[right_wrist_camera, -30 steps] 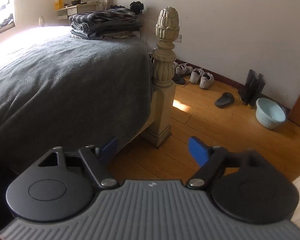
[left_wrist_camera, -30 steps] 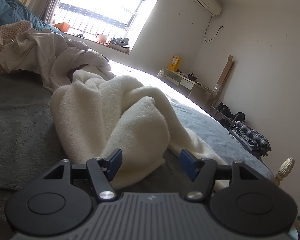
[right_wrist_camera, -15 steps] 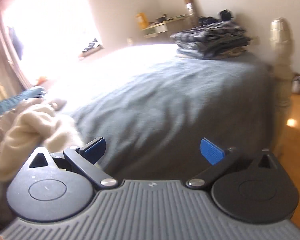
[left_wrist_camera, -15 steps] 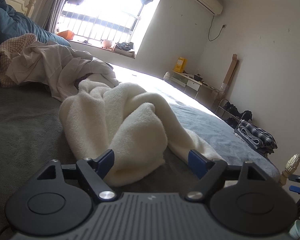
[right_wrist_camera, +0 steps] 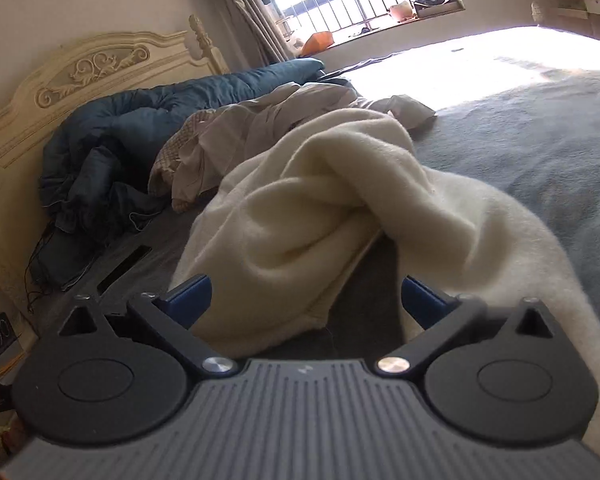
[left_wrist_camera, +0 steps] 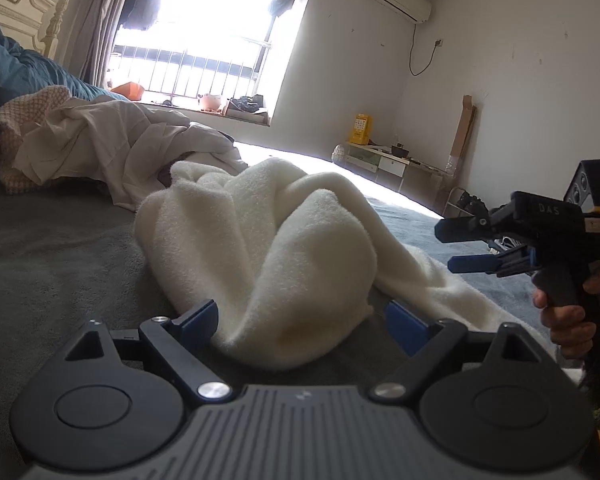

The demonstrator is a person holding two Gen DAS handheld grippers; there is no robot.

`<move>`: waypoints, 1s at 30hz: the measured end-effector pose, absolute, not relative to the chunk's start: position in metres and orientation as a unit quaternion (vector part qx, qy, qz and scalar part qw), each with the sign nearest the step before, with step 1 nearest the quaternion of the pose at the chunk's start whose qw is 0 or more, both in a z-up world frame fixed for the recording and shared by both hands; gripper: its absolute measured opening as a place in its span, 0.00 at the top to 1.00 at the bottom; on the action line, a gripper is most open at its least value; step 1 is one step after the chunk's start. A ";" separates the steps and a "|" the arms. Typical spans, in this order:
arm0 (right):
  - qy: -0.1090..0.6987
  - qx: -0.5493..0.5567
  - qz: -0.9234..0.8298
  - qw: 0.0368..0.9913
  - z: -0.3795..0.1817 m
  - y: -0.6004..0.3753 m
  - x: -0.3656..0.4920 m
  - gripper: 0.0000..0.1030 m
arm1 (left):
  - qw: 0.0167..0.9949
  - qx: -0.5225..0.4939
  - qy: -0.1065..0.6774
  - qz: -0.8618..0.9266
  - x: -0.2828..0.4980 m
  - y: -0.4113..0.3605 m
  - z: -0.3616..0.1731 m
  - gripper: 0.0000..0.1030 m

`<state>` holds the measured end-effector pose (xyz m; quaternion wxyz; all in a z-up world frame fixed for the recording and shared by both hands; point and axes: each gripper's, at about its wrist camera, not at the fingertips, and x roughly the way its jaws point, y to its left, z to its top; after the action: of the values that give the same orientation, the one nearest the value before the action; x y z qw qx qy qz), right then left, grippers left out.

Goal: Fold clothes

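The left gripper [left_wrist_camera: 300,314] has its jaws spread and closing slightly, a fold of the cream fleece garment [left_wrist_camera: 268,248] lying between them with neither pad pressing on it. The right gripper [right_wrist_camera: 306,292] gapes wide, also unclenched, over the same garment's edge. The garment lies crumpled on the grey bedspread [left_wrist_camera: 52,248], with a pale rumpled sheet [left_wrist_camera: 112,140] just behind it.
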<state>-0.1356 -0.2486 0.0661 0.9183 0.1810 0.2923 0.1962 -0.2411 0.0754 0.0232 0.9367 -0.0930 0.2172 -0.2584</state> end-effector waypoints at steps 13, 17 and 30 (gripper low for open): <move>0.317 0.354 0.217 0.853 0.044 -0.233 -0.080 0.02 | 0.917 -0.163 0.196 -0.306 -0.231 0.097 0.003 0.60; 0.308 0.266 0.220 0.887 0.079 -0.202 -0.080 0.02 | 0.913 -0.162 0.202 -0.315 -0.229 0.089 -0.004 0.66; 0.389 -0.177 0.281 0.859 0.071 0.017 -0.029 0.03 | 0.914 -0.151 0.179 -0.333 -0.239 0.083 -0.025 0.55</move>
<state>-0.0294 0.0168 0.0707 0.8593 -0.1770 0.3891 0.2807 -0.2394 0.0831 -0.0254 0.9136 -0.1511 0.1788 -0.3325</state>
